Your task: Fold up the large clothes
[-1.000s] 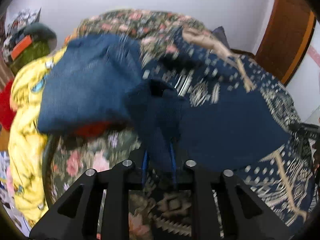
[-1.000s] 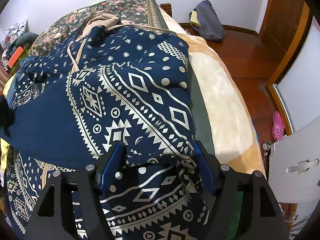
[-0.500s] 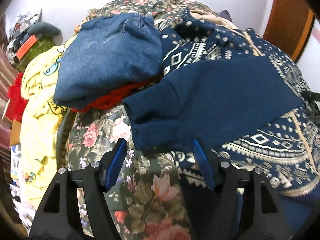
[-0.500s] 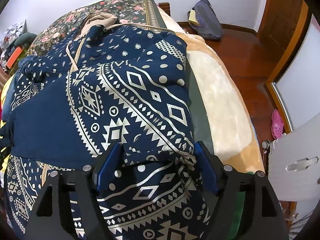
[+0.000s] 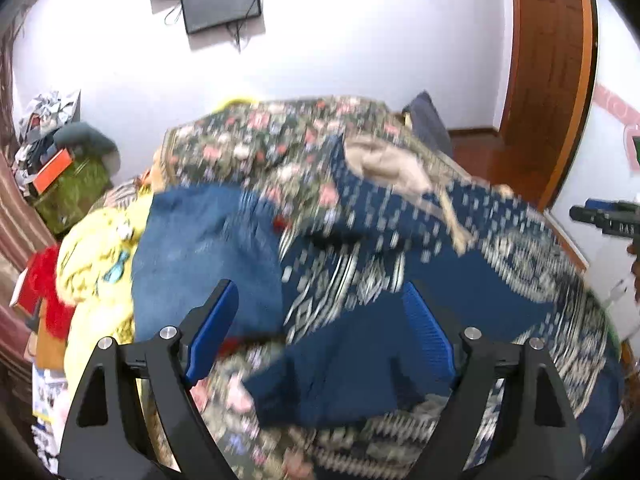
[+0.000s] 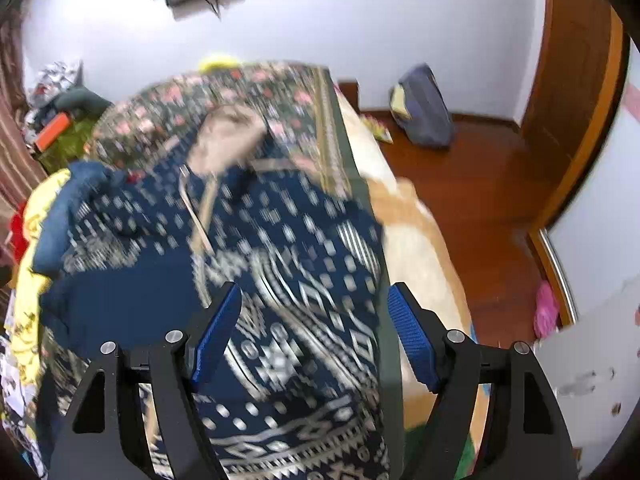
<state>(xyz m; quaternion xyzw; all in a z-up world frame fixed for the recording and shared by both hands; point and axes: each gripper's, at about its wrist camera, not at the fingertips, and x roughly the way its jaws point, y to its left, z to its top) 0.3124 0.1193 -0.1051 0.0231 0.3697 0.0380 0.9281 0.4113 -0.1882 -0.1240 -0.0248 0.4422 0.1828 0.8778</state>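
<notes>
In the left wrist view, a green heap (image 5: 70, 196) is sitting at the far left, with red cloth (image 5: 50, 288) and yellow cloth (image 5: 92, 264) lying below it. Right of those, jeans (image 5: 200, 248) are resting on the floral bedspread (image 5: 256, 140). The left gripper (image 5: 326, 320) is filling the lower middle; its jaws are opening, standing wide apart, pads pressing on nothing, with a plain navy flap of the hoodie (image 5: 460, 264) lying beyond them. The hoodie, navy with a pale pattern, is spreading across the middle and right of the frame, its tan hood lining at the upper middle. A door (image 5: 552, 60) is standing at the upper right.

In the right wrist view, the hoodie (image 6: 248, 264) is covering the left and centre, lying on the bedspread (image 6: 240, 92). The right gripper (image 6: 316, 332) is sitting at the lower middle, jaws apart and gripping nothing, above the patterned cloth. A bag (image 6: 424, 108) is leaning against the wall at the upper right, on the wooden floor (image 6: 480, 192).
</notes>
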